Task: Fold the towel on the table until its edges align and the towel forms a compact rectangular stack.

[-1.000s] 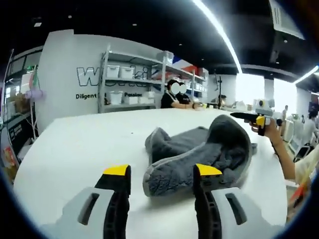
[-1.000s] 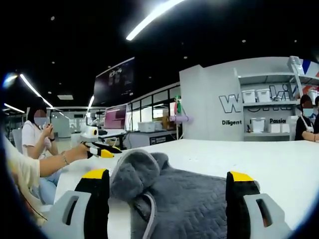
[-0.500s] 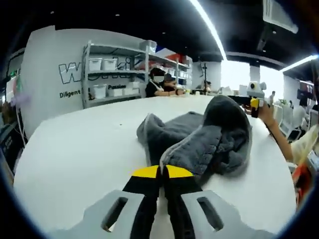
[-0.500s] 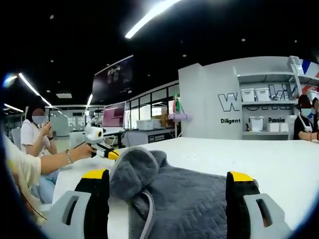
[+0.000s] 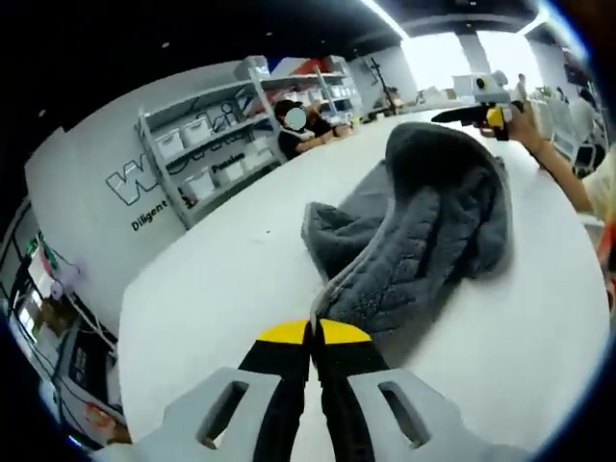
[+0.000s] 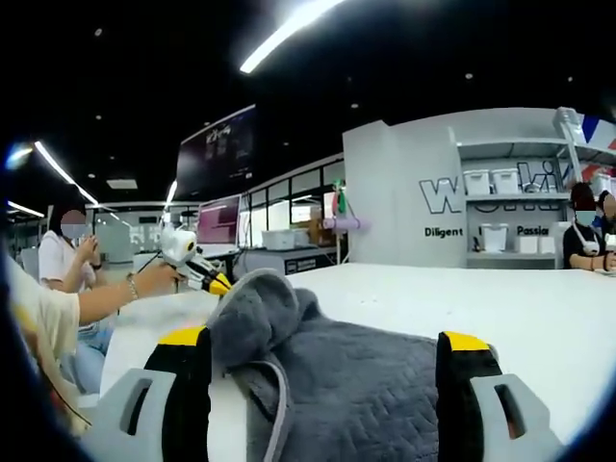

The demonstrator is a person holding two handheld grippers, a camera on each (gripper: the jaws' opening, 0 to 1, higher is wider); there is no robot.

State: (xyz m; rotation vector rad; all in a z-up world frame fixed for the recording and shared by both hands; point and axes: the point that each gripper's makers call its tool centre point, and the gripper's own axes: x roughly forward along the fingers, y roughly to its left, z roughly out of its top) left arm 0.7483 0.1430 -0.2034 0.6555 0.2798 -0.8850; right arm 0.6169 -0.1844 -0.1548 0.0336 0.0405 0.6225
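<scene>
A grey quilted towel (image 5: 423, 221) lies bunched on the white table (image 5: 221, 279), with one fold humped up high. In the left gripper view my left gripper (image 5: 310, 332) is shut, and the towel's near edge runs straight into its yellow tips. Beyond the towel a hand holds my right gripper (image 5: 462, 115). In the right gripper view the towel (image 6: 356, 385) spreads between the jaws of my right gripper (image 6: 324, 342), which stand wide open and touch nothing. There my left gripper (image 6: 207, 279) sits at the left side of the hump.
Grey shelves with white bins (image 5: 207, 144) stand against a white wall past the table's far edge, and a person (image 5: 294, 130) sits there. Another seated person (image 6: 72, 250) is off the table's left end. Bare tabletop (image 6: 520, 298) stretches right of the towel.
My left gripper closed on the towel's near edge, then tilted and pulled, drawing that edge up toward it. The right gripper has stayed open in the same place.
</scene>
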